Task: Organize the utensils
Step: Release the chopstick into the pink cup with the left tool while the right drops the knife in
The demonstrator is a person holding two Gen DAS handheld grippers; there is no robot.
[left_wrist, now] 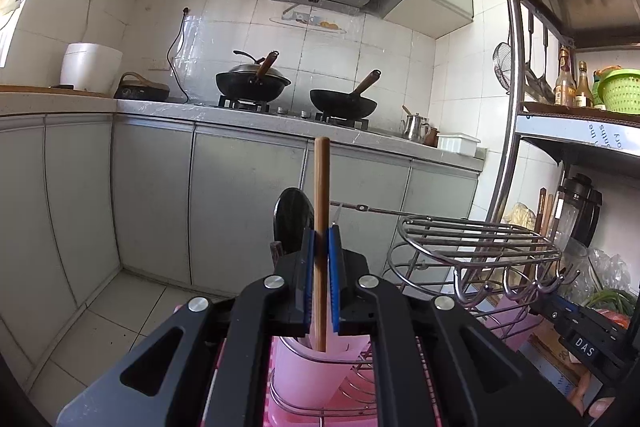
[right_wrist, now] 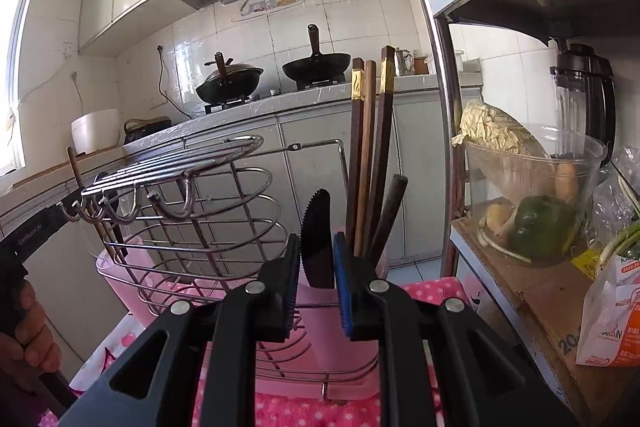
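My left gripper [left_wrist: 321, 239] is shut on a wooden utensil handle [left_wrist: 321, 187] that stands upright, its lower end inside a pink cup [left_wrist: 312, 367]. A black spoon [left_wrist: 292, 219] stands just behind the left finger. My right gripper [right_wrist: 316, 247] is open around a black serrated knife [right_wrist: 316, 239] that stands in a second pink cup [right_wrist: 344, 327]; whether the pads touch it is unclear. Several dark wooden chopsticks [right_wrist: 368, 147] stand in that same cup, right of the knife.
A wire utensil rack [right_wrist: 180, 211] with hooks sits between the cups, also in the left wrist view [left_wrist: 480, 243]. A metal shelf post [right_wrist: 440, 107] and a glass bowl of vegetables [right_wrist: 532, 195] stand to the right. A stove counter with woks [left_wrist: 296, 87] lies beyond.
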